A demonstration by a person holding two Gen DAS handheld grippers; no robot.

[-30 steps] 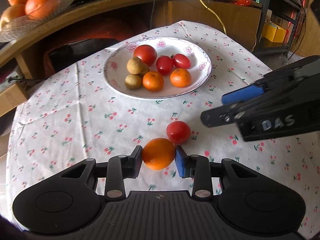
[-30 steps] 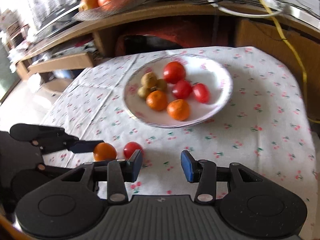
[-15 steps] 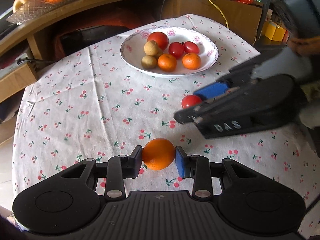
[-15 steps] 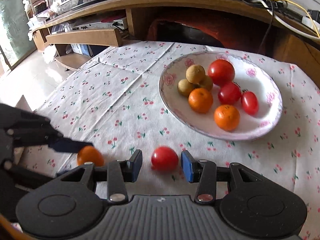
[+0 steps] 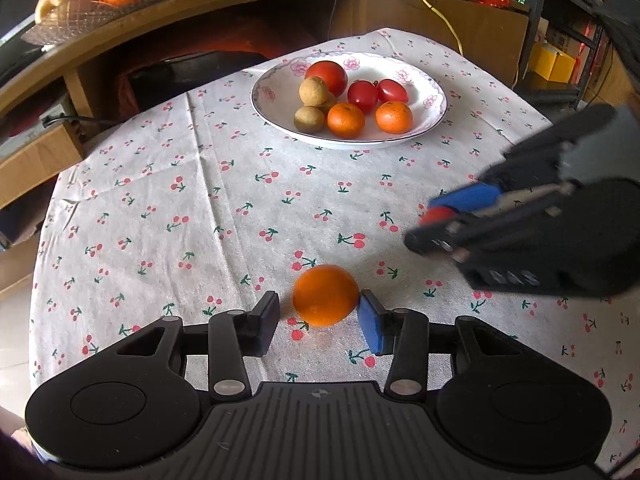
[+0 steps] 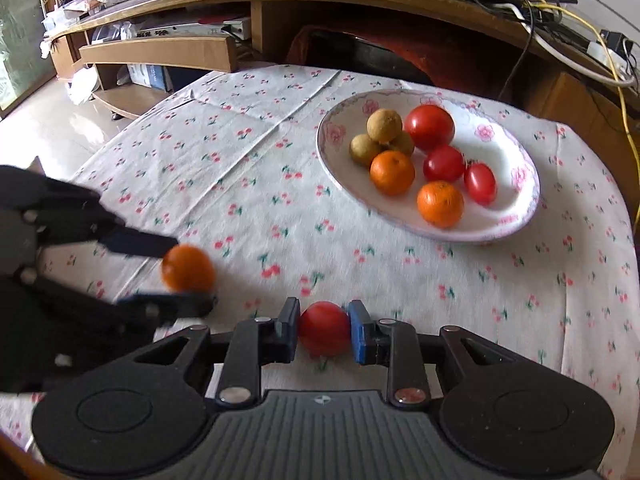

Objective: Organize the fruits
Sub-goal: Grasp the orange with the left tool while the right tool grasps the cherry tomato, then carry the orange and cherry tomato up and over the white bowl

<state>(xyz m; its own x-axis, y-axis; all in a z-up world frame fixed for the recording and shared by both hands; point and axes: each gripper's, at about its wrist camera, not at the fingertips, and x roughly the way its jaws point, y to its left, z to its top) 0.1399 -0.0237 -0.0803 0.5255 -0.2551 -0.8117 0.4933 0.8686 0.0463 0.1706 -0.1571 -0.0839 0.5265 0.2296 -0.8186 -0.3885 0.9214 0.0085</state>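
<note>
Letting go, my left gripper (image 5: 318, 315) has spread wide, the orange (image 5: 325, 295) now loose between its fingers on the tablecloth (image 5: 224, 200), while my right gripper (image 6: 323, 330) has clamped the tomato (image 6: 324, 328), still short of the plate (image 6: 520, 216).

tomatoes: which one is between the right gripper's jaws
The lone tomato off the plate, sitting between the right gripper jaws; the other three lie in the plate.
</note>
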